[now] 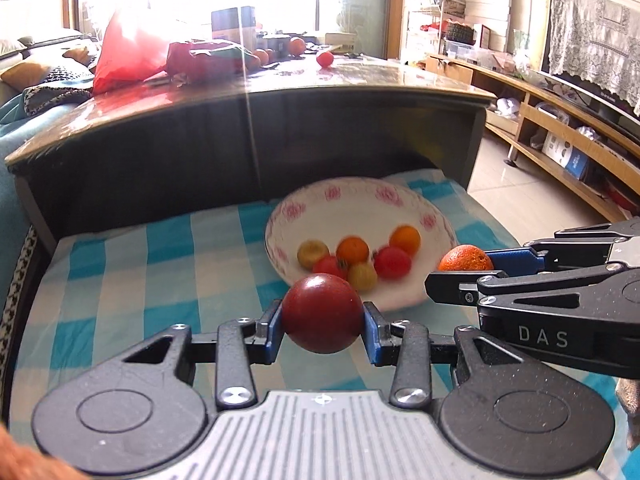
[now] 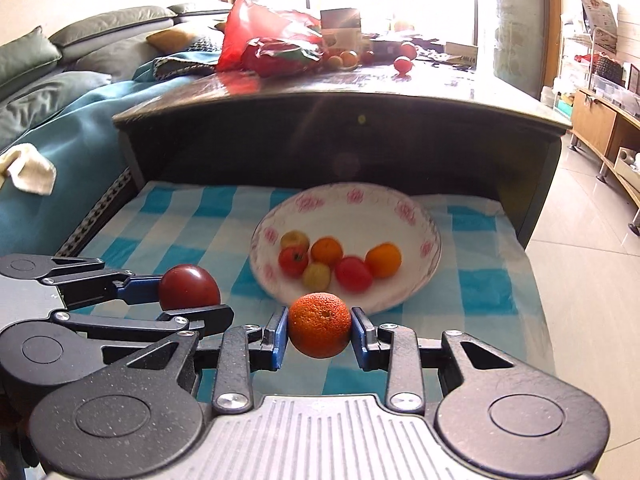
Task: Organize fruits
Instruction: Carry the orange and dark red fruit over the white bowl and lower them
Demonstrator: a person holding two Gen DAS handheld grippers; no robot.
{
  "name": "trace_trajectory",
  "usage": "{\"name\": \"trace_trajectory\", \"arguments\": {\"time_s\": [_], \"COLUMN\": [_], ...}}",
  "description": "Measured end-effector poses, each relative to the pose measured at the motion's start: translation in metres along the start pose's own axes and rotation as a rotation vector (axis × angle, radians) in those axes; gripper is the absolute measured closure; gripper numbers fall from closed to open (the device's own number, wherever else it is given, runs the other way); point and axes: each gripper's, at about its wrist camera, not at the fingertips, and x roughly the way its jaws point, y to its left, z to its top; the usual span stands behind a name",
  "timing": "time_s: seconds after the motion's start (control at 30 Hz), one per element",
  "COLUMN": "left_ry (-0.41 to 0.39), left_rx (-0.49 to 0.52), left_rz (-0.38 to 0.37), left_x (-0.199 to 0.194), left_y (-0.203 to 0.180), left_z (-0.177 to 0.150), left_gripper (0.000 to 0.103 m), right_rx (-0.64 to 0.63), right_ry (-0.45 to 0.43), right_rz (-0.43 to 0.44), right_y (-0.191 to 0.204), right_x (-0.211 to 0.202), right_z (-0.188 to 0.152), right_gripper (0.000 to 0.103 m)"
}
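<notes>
1. The left tool (image 1: 323, 320) grips a dark red tomato (image 1: 322, 313) between its two blue pads, one pad pressed on each side of the fruit. The tomato is lifted clear of the cloth.
2. The right tool (image 2: 320, 333) grips a small orange (image 2: 320, 325) with rough, pitted skin, also squeezed between blue pads and held above the cloth.
3. The two tools are side by side, close together, both just in front of the near rim of the bowl (image 2: 430, 254).
4. The bowl is white with pink flower prints. It stands on a blue-and-white checked cloth (image 2: 192, 216) and looks slightly blurred.
5. Inside the bowl lie six small fruits: two orange ones, two red tomatoes and two yellowish ones, bunched toward its near side.
6. Behind the cloth rises a dark tabletop (image 1: 360, 80) carrying a red bag (image 1: 128, 52) and a few more loose red and orange fruits.
</notes>
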Motion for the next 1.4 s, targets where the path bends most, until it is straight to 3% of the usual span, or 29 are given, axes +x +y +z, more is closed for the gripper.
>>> {"name": "trace_trajectory", "arguments": {"time_s": [0.3, 0.53, 1.4], "left_ry": [-0.018, -0.008, -0.001], "left_rx": [-0.006, 0.011, 0.028], "left_rz": [0.004, 0.008, 0.024], "left_x": [0.052, 0.084, 0.104], "left_y": [0.009, 0.008, 0.008], "left_z": [0.038, 0.047, 0.046], "left_gripper": [0.055, 0.055, 0.055], "right_rx": [0.019, 0.062, 0.058], "right_ry": [-0.037, -0.038, -0.028], "right_rz": [-0.040, -0.054, -0.063], "right_y": [-0.023, -0.044, -0.051], "right_x": [0.040, 0.073, 0.104], "right_z": [0.038, 0.050, 0.048], "right_gripper": [0.076, 0.075, 0.072]}}
